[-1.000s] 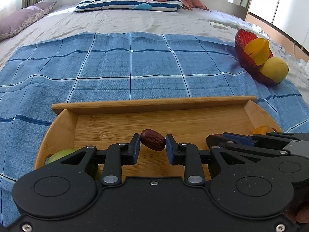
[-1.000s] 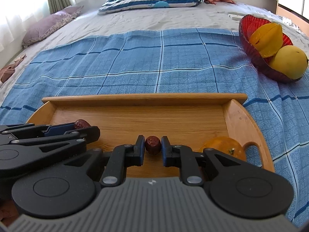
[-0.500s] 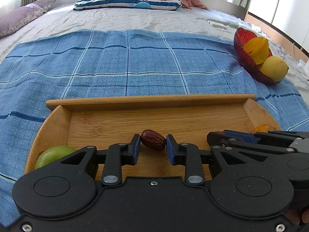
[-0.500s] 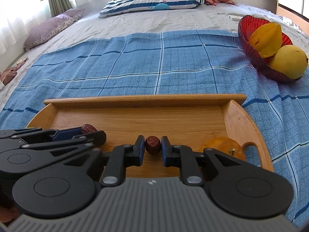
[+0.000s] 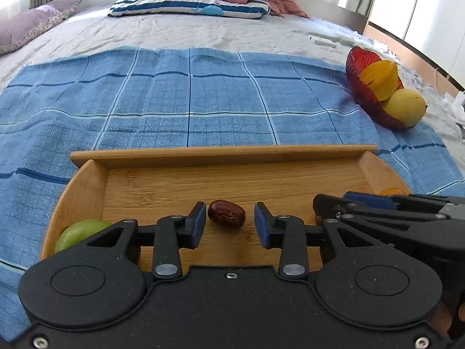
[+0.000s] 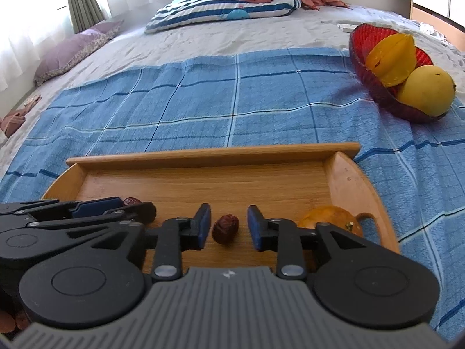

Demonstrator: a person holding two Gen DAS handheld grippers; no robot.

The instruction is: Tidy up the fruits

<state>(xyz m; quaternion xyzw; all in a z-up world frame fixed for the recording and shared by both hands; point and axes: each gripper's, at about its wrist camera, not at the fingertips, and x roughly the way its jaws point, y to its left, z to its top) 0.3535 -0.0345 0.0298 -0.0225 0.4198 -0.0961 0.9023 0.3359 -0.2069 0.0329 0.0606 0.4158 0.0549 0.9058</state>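
Note:
A wooden tray (image 5: 223, 154) (image 6: 212, 154) lies on a blue checked cloth. My left gripper (image 5: 229, 224) is opening over the tray floor; a dark red date (image 5: 226, 217) lies between its blue pads, free of both. My right gripper (image 6: 226, 226) is also opening, and a second date (image 6: 225, 228) rests on the tray between its pads, untouched. In the left wrist view a green fruit (image 5: 81, 232) sits in the tray's left corner. In the right wrist view an orange fruit (image 6: 331, 221) sits in the right corner. The other gripper shows at the side of each view.
A red bowl (image 5: 363, 93) (image 6: 377, 87) with a yellow-orange starfruit (image 6: 392, 58) and a yellow mango (image 6: 425, 90) sits tilted at the cloth's right edge. A striped pillow (image 5: 189, 4), a pink blanket and a purple pillow (image 6: 75, 52) lie farther back on the bed.
Both grippers have let go of their dates and spread their jaws. Each date now lies loose on the tray floor. Neither hand has shifted noticeably.

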